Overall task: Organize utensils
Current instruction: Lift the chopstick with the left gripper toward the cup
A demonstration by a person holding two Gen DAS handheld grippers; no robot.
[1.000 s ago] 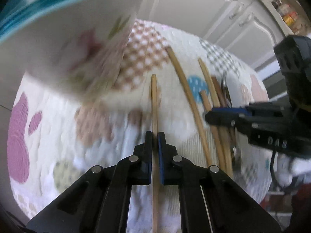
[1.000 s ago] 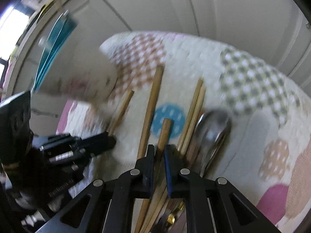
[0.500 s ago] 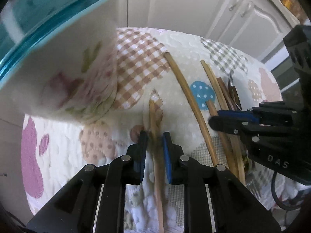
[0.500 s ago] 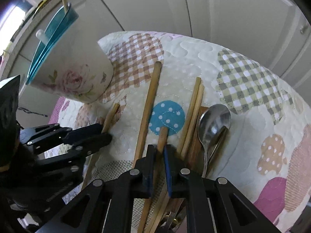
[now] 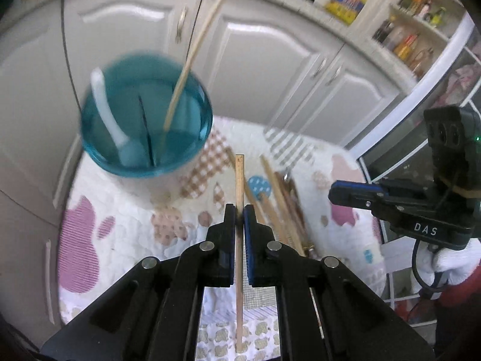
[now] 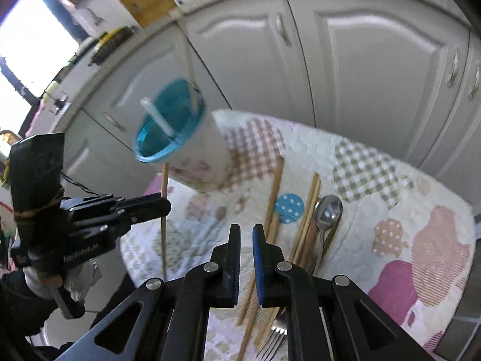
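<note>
White panelled cabinet doors [image 5: 264, 69] are filling the background, and in front of them a quilted patchwork cloth [image 6: 399, 219] is covering the small table. Left gripper [image 5: 240, 212] is clamping a single light wooden chopstick [image 5: 239, 180] between its blue pads, jaws having just been closing onto it, and the stick is hanging clear above the cloth, running up past the fingertips. Right gripper [image 6: 246, 231] is showing only a narrow slit between its jaws, nothing in there at all. Standing at the far left of the cloth is the white floral cup with a teal rim [image 5: 144, 126], already carrying a white plastic spoon [image 5: 105, 105] and one pale chopstick [image 5: 192, 57] leaning out over its edge. Lying flat on the cloth near the right gripper is the rest of the pile: several more wooden chopsticks [image 6: 308, 204], a shiny steel spoon [image 6: 329, 210] just beside them, and the tines of a metal fork [image 6: 273, 346] poking in at the bottom edge
</note>
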